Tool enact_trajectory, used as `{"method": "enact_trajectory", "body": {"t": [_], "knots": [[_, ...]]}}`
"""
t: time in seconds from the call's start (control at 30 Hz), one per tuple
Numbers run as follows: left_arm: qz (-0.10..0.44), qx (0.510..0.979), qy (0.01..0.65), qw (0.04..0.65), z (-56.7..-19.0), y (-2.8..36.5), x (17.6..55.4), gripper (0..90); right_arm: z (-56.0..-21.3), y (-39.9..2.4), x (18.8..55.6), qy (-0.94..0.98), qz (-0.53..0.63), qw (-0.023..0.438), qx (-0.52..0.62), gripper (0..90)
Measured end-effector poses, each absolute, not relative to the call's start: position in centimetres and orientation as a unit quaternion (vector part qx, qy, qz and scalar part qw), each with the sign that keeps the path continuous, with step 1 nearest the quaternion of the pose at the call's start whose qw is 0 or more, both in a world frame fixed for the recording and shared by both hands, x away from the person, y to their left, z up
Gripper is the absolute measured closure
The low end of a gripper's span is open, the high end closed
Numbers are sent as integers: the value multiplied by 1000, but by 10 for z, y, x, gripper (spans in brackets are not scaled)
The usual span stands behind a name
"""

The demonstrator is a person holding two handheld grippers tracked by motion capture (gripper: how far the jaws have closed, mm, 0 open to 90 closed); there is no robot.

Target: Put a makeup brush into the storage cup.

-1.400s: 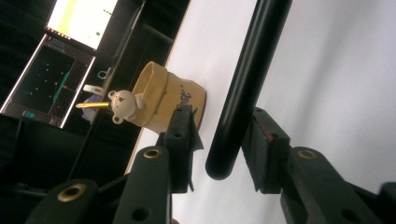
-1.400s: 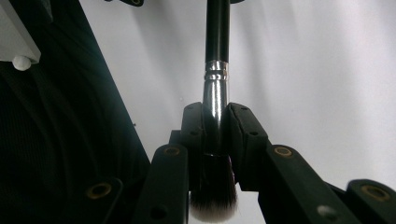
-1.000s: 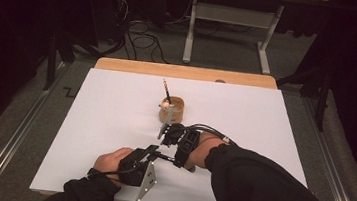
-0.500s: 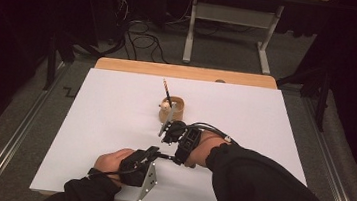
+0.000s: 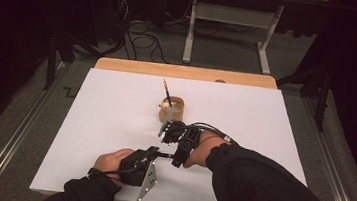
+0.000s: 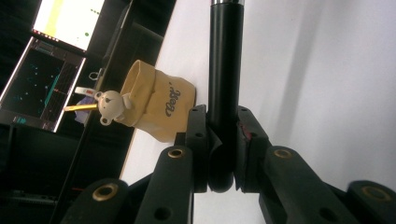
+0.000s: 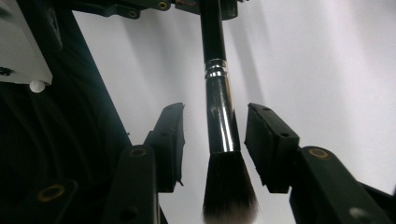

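Observation:
A black make-up brush [image 7: 219, 116] with a silver ferrule lies level just above the white tabletop [image 5: 114, 119]. My left gripper [image 6: 223, 140] is shut on its black handle [image 6: 224, 70]. My right gripper [image 7: 215, 114] faces the left gripper [image 7: 205, 4]. Its jaws have just been opening and now stand off the ferrule on both sides, with the bristles [image 7: 229, 196] near its camera. In the high view the left gripper [image 5: 153, 153] and right gripper [image 5: 173, 153] meet near the table's front, with the brush [image 5: 163, 154] between them.
A tan cup [image 5: 173, 110] with a small bear figure [image 6: 109, 105] on its rim stands mid-table behind the hands, and a pencil [image 5: 167, 92] leans out of it. A wooden strip [image 5: 184, 72] edges the far side. Screens [image 6: 56, 51] glow beyond the table.
Both hands have kept their place near the table's front. The high view is too small to show the jaws moving.

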State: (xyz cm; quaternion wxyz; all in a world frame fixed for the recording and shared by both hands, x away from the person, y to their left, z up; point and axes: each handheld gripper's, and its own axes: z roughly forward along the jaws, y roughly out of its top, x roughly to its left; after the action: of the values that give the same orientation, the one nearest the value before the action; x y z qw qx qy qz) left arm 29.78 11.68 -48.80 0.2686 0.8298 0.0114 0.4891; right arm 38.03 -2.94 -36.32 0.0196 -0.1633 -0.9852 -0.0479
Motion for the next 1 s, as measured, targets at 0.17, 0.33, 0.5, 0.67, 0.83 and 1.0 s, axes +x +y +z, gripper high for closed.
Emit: {"method": "enact_trajectory", "body": {"t": [0.17, 0.33, 0.5, 0.67, 0.83, 1.0], "knots": [[489, 828, 15, 272, -488, 117, 298, 789, -362, -32, 381, -985, -47, 16, -167, 530], [489, 828, 18, 273, -487, 118, 298, 789, -361, -34, 381, -984, -46, 12, -171, 486], [487, 829, 21, 273, -486, 118, 299, 789, -360, -36, 382, -984, -45, 12, -175, 437], [488, 828, 26, 274, -486, 119, 299, 789, -358, -39, 383, -983, -47, 10, -177, 390], [485, 829, 36, 275, -485, 121, 301, 789, -355, -43, 383, -982, -53, 0, -182, 326], [483, 830, 44, 277, -484, 123, 303, 789, -350, -48, 384, -981, -53, -8, -185, 245]]}}
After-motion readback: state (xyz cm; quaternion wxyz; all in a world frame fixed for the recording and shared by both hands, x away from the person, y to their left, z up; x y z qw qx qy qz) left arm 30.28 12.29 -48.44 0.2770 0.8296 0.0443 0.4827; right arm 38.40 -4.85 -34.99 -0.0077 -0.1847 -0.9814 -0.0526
